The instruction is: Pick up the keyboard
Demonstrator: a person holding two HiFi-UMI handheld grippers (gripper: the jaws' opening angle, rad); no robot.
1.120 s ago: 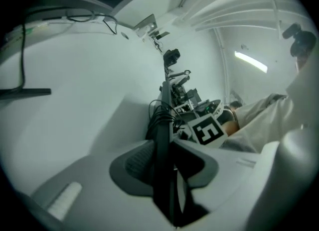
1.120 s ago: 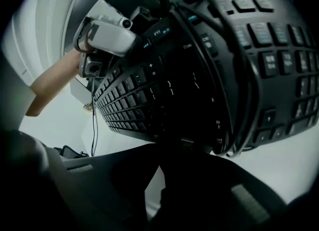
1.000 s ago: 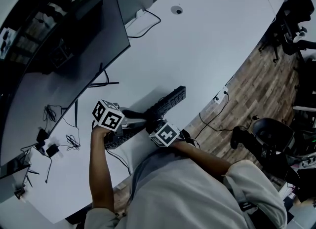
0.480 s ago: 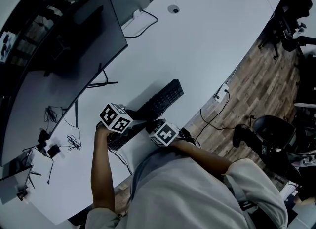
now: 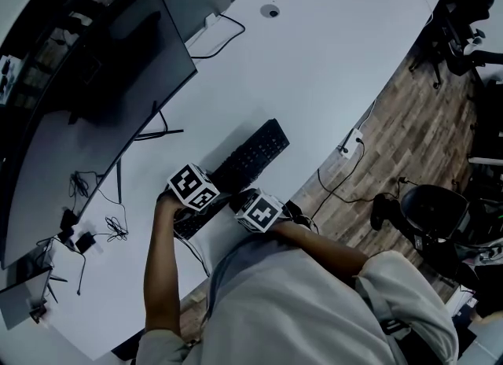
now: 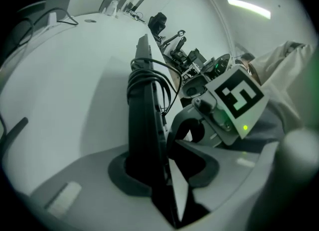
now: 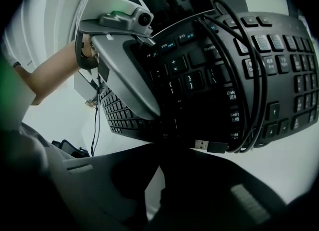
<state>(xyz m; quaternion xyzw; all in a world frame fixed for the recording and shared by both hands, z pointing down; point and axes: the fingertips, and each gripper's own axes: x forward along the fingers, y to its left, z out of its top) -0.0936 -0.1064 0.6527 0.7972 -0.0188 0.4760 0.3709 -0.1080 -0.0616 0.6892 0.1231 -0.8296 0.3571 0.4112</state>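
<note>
The keyboard (image 5: 250, 155) lay slantwise over the white surface (image 5: 330, 72), close to its curved front edge, its cable (image 6: 145, 78) wound around its body. I could not tell whether it had cleared the surface. The left claw (image 5: 189, 202) was clamped on the keyboard's near end, which stood edge-on between its jaws in the left gripper view. The right claw (image 5: 250, 198) pointed at the key face just beside it. Its jaws stood close, with a narrow slit between them, and their tips were lost in the dark at the keyboard's lower edge, so its grip could not be made out.

Beyond the keyboard the surface ran broad and bare. To the left the monitor (image 5: 94, 72) leaned near, its stand foot (image 5: 161, 131) just short of the keyboard, and loose wires (image 5: 110, 222) lay further left. A power strip (image 5: 350, 143) hung at the front edge above the wooden floor (image 5: 409, 127).
</note>
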